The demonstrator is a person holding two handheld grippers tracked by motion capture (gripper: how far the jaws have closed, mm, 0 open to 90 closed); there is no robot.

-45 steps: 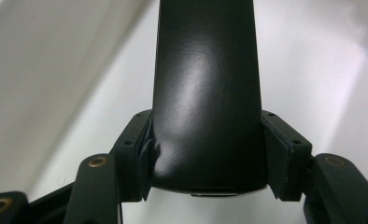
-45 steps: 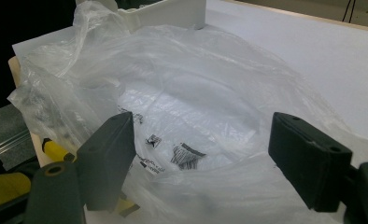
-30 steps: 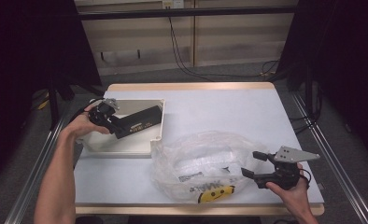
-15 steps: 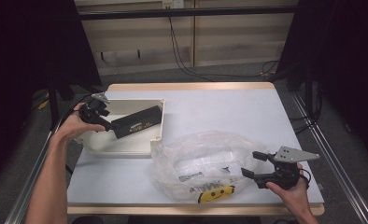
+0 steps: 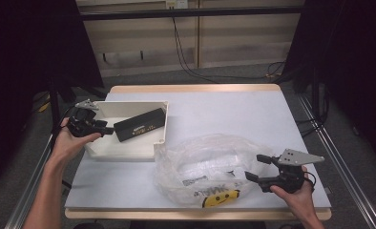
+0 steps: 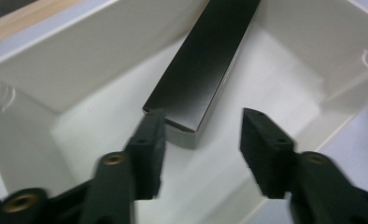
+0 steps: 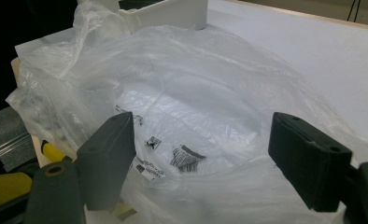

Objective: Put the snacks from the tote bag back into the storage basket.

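Now, left gripper [image 5: 109, 130]: jaws apart, just been closing, empty, short of the black box's near end.
Black box [image 5: 140, 124]: leaning in the white bin [image 5: 124, 150] near the counter's [image 5: 224, 109] left edge, one end propped on its rim.
Right gripper [image 5: 253, 168]: wide open, empty, at the plastic bag [image 5: 205, 162] by the front edge, ready to steady it.

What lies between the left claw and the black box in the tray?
Nothing: high view shows the left claw just short of the black box; bare tray floor between.

high: above, forward-down | tool cams: close | shared: white bin [image 5: 129, 151]
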